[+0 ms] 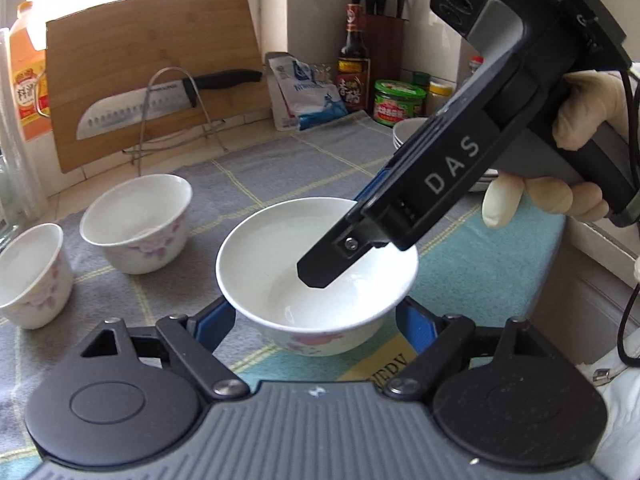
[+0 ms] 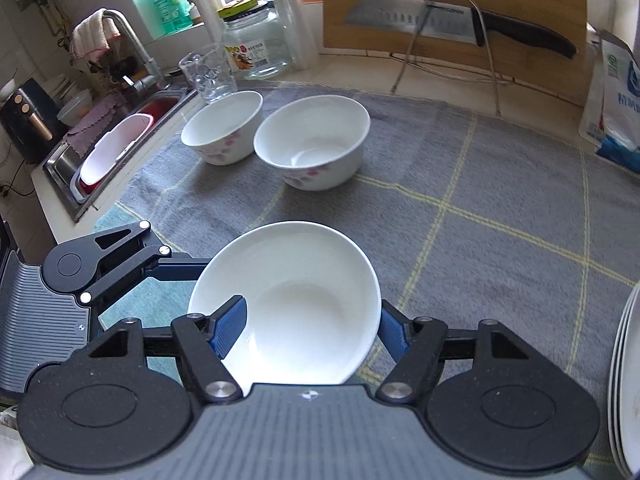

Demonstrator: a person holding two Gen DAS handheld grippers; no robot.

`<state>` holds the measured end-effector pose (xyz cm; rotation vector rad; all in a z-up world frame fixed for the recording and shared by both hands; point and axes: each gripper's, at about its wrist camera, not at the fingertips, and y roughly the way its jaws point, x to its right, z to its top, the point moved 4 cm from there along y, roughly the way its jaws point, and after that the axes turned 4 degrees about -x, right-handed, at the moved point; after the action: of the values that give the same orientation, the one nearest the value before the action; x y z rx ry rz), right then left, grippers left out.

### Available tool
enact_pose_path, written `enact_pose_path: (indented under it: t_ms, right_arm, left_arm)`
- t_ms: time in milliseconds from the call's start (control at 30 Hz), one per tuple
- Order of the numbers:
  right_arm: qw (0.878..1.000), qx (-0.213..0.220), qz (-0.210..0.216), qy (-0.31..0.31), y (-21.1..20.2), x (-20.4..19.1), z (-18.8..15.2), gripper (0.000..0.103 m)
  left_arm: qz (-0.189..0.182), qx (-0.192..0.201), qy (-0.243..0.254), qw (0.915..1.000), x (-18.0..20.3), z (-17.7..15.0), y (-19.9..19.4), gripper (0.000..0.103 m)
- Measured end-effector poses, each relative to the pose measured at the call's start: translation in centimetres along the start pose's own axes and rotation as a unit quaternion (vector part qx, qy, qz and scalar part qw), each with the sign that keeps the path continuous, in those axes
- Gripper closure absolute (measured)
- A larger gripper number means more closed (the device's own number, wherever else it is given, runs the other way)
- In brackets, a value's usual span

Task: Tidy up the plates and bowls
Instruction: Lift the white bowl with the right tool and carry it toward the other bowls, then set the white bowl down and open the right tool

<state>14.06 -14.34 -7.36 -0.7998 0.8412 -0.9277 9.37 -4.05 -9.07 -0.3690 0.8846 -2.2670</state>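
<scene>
bowl (image 2: pixel 292 304) white, floral, over grey checked cloth (image 2: pixel 500 208) | right gripper (image 2: pixel 308 332) clamps its wall: one blue pad inside at 8 o'clock, other outside at 4 o'clock | left gripper (image 1: pixel 316 320) flanks bowl at 9 and 3 o'clock, contact unclear | two bowls (image 2: pixel 268 132) at 11 o'clock | plate stack (image 2: pixel 628 392) at 3 o'clock
</scene>
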Motion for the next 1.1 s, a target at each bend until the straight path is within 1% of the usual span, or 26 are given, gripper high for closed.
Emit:
enact_pose_path:
  t_ms: [167,433,567,600,667,700,733,933,1033,1100]
  right_arm:
    - [1.0,-0.005,0.002,0.003,0.0,0.4,-0.7,0.026]
    - [1.0,-0.01,0.002,0.0,0.3,0.6,-1.0,0.026]
    - [1.0,-0.01,0.002,-0.003,0.5,0.6,-1.1,0.024]
    - [1.0,-0.01,0.002,-0.005,0.5,0.5,-1.1,0.022]
    - [1.0,-0.005,0.002,-0.005,0.4,0.4,-1.0,0.011]
    - [1.0,-0.002,0.001,-0.005,0.4,0.4,-0.9,0.002]
    - [1.0,0.0,-0.001,-0.006,0.3,0.4,-0.8,0.0]
    - [1.0,0.005,-0.015,-0.026,-0.1,-0.1,-0.3,0.0]
    - [0.998,0.008,-0.036,-0.047,-0.4,-0.5,0.3,0.0]
    - [0.997,0.01,-0.047,-0.062,-0.4,-0.8,0.8,0.0]
  left_arm:
    - [-0.007,-0.008,-0.001,0.9999,0.4,-0.1,0.4,0.016]
    - [-0.01,-0.015,-0.003,0.9998,0.6,-0.3,0.7,0.016]
    - [-0.013,-0.015,-0.005,0.9998,0.6,-0.5,0.9,0.016]
    - [-0.013,-0.014,-0.005,0.9998,0.6,-0.5,0.9,0.016]
    - [-0.014,-0.014,-0.001,0.9998,0.7,-0.5,0.9,0.014]
    - [-0.013,-0.016,0.0,0.9998,0.7,-0.5,1.0,0.011]
    - [-0.011,-0.019,0.0,0.9997,0.8,-0.6,1.0,0.011]
    - [-0.013,-0.017,-0.009,0.9997,0.4,-0.9,-0.1,0.008]
    - [-0.011,-0.017,-0.021,0.9996,-0.4,-1.2,-1.1,0.007]
    - [-0.017,-0.02,-0.029,0.9993,-1.0,-1.4,-1.9,0.007]
